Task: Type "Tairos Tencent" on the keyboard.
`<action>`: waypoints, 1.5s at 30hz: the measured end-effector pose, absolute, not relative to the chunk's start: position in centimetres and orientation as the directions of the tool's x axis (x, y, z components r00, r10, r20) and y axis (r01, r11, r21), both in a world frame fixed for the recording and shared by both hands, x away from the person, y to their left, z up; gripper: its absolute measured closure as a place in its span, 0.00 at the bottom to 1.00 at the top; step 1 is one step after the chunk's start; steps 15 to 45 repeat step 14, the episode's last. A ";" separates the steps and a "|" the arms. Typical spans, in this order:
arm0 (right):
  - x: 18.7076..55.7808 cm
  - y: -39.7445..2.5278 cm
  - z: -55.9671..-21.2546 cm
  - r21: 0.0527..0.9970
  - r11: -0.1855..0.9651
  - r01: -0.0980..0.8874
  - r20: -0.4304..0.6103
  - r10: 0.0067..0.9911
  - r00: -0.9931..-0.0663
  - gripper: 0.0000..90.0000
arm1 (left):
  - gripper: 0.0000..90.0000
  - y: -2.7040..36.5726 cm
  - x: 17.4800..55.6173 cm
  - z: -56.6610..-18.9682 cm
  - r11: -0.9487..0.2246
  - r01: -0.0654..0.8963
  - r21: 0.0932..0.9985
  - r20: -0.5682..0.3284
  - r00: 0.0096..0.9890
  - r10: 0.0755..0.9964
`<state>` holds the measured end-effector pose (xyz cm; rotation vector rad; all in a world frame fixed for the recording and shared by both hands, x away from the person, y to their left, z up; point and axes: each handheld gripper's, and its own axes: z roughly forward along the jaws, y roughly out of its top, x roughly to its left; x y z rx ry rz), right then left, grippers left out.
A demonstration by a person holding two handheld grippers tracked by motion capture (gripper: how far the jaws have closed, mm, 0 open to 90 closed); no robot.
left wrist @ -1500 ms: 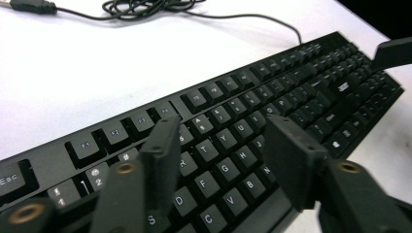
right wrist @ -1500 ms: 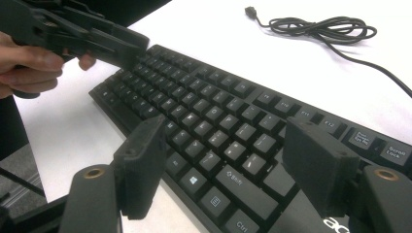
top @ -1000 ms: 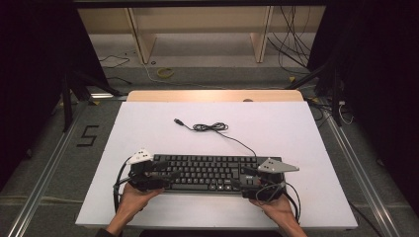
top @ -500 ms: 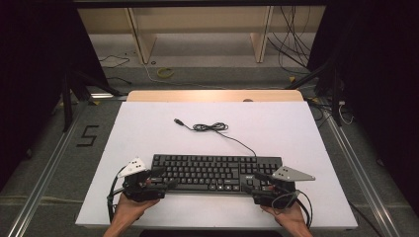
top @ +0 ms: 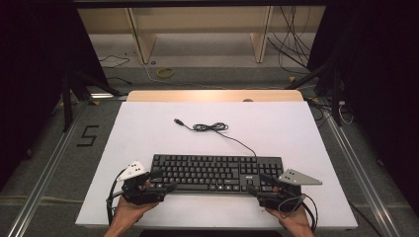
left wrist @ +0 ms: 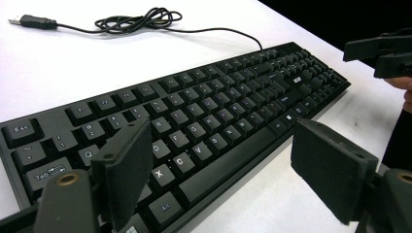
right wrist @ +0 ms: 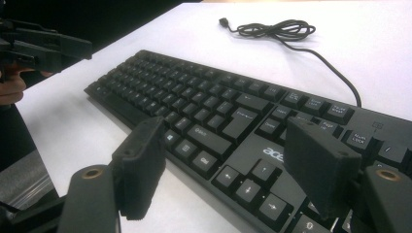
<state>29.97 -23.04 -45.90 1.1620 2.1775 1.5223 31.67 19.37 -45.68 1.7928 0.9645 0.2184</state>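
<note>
the keyboard (top: 216,173) lies flat on the white counter (top: 148,128), near its front edge and square to it, where both hands can reach an end each. the left tongs (top: 159,180) sit at its left end and the right tongs (top: 261,186) at its right, low over the front corners. in the left gripper view the left tongs (left wrist: 221,162) are spread wide, one jaw over the bottom-left keys and the other out over bare counter, so they straddle the front edge without pinching it. in the right gripper view the right tongs (right wrist: 226,162) are spread as well, over the arrow keys and the front edge, pinching nothing. this symmetric stance looks suited to gripping both ends for a level lift or slide, though that is a judgement. the keyboard is a black full-size board with a number pad and pale legends, and a small logo above the arrow keys. its thin cable (top: 210,127) runs from the back edge to a loose coil farther up the counter, ending in a free plug (top: 177,121), so it would trail along if the board moves.
</note>
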 end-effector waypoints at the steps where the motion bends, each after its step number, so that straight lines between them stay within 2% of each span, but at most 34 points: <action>1: 30.0 -23.0 -45.9 0.874 0.140 0.465 0.233 0.719 -0.655 0.36 | 0.25 19.4 31.7 -45.7 -0.133 0.508 0.851 -0.284 0.658 0.698; 45: 30.0 -23.0 -45.9 0.876 0.144 0.460 0.226 0.720 -0.656 0.36 | 0.25 19.6 31.9 -45.7 -0.128 0.505 0.854 -0.278 0.650 0.707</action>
